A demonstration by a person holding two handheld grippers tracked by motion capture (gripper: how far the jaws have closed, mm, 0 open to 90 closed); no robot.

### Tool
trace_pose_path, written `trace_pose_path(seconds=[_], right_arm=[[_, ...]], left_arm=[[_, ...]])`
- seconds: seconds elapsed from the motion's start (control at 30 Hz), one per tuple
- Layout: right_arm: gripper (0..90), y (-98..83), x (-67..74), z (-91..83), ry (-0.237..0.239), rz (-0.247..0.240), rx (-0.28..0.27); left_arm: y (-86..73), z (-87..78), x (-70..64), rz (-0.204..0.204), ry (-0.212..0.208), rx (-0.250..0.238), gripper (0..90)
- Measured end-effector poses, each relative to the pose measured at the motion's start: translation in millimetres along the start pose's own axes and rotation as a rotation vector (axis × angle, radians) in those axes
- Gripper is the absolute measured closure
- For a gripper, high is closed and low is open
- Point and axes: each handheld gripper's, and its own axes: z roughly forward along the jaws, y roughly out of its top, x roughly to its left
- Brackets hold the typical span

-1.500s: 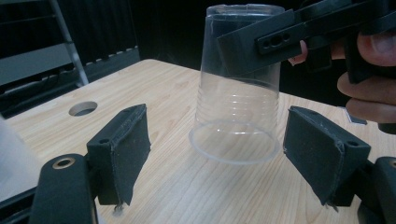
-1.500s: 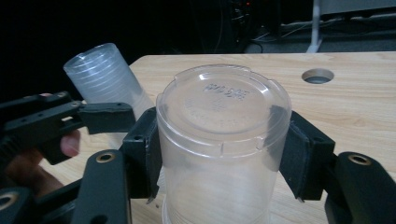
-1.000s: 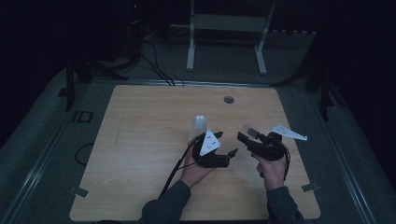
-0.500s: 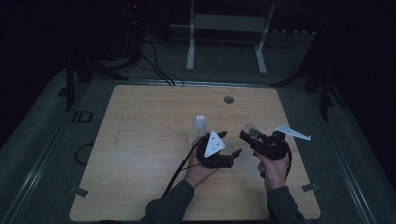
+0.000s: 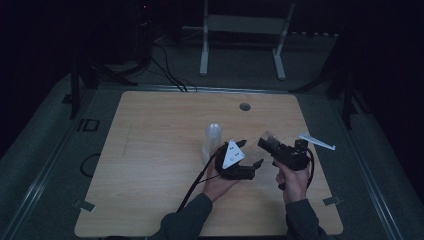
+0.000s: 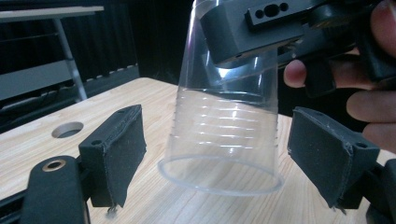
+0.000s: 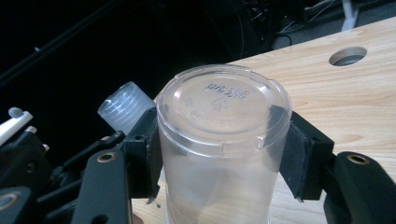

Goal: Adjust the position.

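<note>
My right gripper is shut on a clear plastic cup and holds it above the wooden table, right of centre. In the right gripper view both pads press the cup near its base, the base facing the camera, inside my right gripper. In the left gripper view the same cup hangs mouth down between the jaws of my left gripper. Those jaws have just been opening and stand clear of the cup's sides. In the high view my left gripper sits just left of the right one.
A stack of clear cups stands on the table just left of my left gripper, and it is also the ribbed stack behind the held cup. A round hole lies near the far edge. A white metal stand is beyond the table.
The left gripper's jaws have spread apart off the cup's sides. Both hands have stayed about where they were, and the right gripper still holds the cup.
</note>
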Motion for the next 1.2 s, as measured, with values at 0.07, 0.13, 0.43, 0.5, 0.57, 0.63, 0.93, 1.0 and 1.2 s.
trace_pose_path(seconds=[0.07,0.13,0.43,0.5,0.57,0.63,0.93,1.0,1.2], right_arm=[[39.7,0.1,-0.9,0.0,0.008,0.013,0.002],[39.6,-0.2,-0.9,0.7,0.009,0.009,0.004],[39.7,-0.2,0.7,2.7,0.018,0.011,0.017],[39.6,0.3,0.9,2.7,0.019,0.008,0.017],[39.6,0.6,1.6,2.7,0.021,0.009,0.016],[39.6,0.8,2.0,3.0,0.025,0.012,0.015],[39.7,1.5,1.8,3.4,0.056,0.041,0.010],[39.9,1.6,1.4,3.5,0.060,0.045,0.009],[40.1,0.7,-1.2,3.6,0.072,0.069,0.009]], left_arm=[[0.0,0.6,-0.1,-0.001,-0.001,-0.002,19.1],[-0.4,2.6,0.7,-0.014,-0.009,-0.010,19.4],[-2.8,8.0,3.0,-0.040,-0.011,-0.013,20.6],[-3.1,8.7,3.0,-0.040,-0.012,-0.014,20.7],[-3.3,9.4,2.7,-0.039,-0.013,-0.016,20.6],[-3.5,10.0,2.3,-0.035,-0.011,-0.020,20.6],[-4.7,12.2,2.7,-0.032,-0.003,-0.015,20.9],[-4.7,12.3,2.6,-0.033,-0.003,-0.016,21.7],[-5.0,13.0,1.3,-0.027,-0.005,-0.015,25.8]])
